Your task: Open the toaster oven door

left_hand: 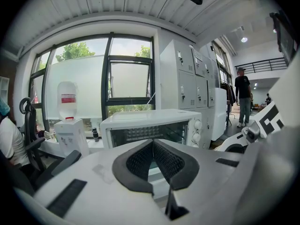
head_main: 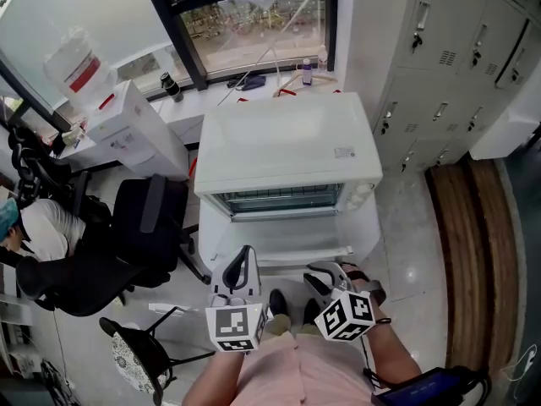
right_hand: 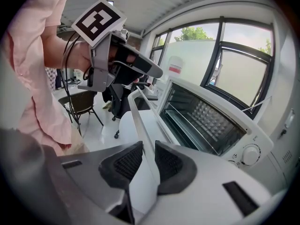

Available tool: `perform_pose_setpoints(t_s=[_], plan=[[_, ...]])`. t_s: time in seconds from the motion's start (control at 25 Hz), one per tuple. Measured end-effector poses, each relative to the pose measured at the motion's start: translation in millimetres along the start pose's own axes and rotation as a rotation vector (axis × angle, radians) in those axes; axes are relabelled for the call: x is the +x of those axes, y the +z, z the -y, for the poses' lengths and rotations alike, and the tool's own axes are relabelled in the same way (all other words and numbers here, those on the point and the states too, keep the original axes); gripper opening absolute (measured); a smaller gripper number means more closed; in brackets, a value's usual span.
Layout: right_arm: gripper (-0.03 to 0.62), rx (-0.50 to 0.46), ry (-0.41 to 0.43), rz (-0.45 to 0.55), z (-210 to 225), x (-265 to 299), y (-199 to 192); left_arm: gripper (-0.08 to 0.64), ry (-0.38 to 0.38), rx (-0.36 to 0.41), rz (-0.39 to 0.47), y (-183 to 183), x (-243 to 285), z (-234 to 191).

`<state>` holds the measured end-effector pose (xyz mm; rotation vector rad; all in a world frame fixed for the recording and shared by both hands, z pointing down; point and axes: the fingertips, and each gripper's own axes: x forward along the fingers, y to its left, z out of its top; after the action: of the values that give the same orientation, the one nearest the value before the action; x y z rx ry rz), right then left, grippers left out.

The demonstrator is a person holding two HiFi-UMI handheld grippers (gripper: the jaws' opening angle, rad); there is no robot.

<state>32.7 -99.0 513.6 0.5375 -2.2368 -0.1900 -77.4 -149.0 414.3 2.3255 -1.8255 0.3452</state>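
The white toaster oven (head_main: 287, 146) stands in front of me with its door (head_main: 283, 237) folded down flat and the rack inside showing. In the right gripper view the door's white handle bar (right_hand: 140, 125) runs between the dark pads (right_hand: 172, 165), and my right gripper (right_hand: 148, 161) is shut on it; the open oven cavity (right_hand: 206, 121) lies just beyond. My left gripper (head_main: 244, 259) hovers over the door's left part. Its pads (left_hand: 140, 161) meet with nothing between them, and the oven (left_hand: 150, 128) sits straight ahead of it.
A water dispenser (head_main: 127, 129) and a black office chair (head_main: 139, 227) stand to the left, with a seated person (head_main: 38, 231) further left. A stool (head_main: 139, 353) is at lower left. Grey lockers (head_main: 456, 49) line the right. A person (left_hand: 243, 95) stands far off.
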Motion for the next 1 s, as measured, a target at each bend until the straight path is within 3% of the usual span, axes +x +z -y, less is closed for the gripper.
perform_pose_setpoints(t_s=[0.56,1.0], plan=[[0.083,0.006,0.014,0.019,-11.8,4.0,-10.5,0.014,0.052,-0.047,-0.049,-24.1,-12.3,-4.2],[0.083,0.017,-0.018,-0.040,-26.5,11.5,-23.5,0.014,0.030,-0.067,-0.078,-45.5,-16.6,-12.8]])
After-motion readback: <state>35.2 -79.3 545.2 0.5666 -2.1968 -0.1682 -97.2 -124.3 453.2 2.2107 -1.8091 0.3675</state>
